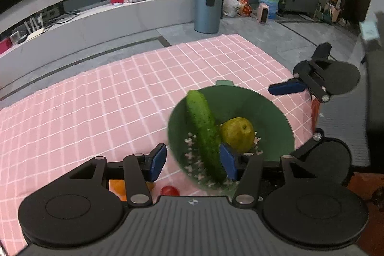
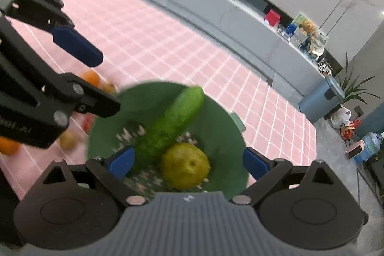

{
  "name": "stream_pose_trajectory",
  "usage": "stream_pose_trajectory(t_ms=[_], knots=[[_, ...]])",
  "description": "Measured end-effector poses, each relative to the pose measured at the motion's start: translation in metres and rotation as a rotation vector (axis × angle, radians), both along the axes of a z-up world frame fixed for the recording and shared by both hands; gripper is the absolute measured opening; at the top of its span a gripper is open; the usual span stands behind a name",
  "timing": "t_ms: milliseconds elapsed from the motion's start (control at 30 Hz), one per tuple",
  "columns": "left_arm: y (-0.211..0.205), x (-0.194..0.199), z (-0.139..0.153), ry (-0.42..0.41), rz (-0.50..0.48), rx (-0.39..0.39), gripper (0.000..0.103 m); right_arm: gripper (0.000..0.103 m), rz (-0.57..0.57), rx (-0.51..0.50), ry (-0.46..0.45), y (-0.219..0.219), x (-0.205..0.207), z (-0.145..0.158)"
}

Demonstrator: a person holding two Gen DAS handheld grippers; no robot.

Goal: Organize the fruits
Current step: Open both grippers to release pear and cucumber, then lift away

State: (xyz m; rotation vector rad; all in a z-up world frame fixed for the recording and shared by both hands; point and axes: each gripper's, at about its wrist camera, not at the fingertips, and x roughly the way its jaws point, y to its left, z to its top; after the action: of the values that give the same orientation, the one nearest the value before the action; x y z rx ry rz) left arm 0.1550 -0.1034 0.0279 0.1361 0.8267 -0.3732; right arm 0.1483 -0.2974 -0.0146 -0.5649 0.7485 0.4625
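A green bowl (image 1: pixel 268 112) sits on the pink checked cloth and holds a cucumber (image 1: pixel 204 126) and a yellow-green pear (image 1: pixel 237 133). My left gripper (image 1: pixel 194 161) is open, its left finger outside the bowl's rim, its right finger beside the cucumber. My right gripper (image 2: pixel 189 161) is open over the same bowl (image 2: pixel 220 116), straddling the cucumber (image 2: pixel 172 121) and pear (image 2: pixel 184 164). The right gripper also shows in the left wrist view (image 1: pixel 288 86) beyond the bowl. Oranges (image 2: pixel 90 78) and small fruits (image 2: pixel 68 139) lie left of the bowl.
A red tomato (image 1: pixel 170 190) and an orange (image 1: pixel 117 186) lie under my left gripper. The pink cloth (image 1: pixel 108 92) stretches far and left. A grey bin (image 1: pixel 207 10) and a low counter (image 1: pixel 96 23) stand past the table.
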Motion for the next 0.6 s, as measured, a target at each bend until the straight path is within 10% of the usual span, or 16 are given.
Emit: stream_pose_trajectory(t_ms=[600], knots=[[0.099,-0.057,0.005,0.042,0.098,-0.103,0.061,0.088,-0.114,0.363,0.009,0.065,-0.064,0.000]])
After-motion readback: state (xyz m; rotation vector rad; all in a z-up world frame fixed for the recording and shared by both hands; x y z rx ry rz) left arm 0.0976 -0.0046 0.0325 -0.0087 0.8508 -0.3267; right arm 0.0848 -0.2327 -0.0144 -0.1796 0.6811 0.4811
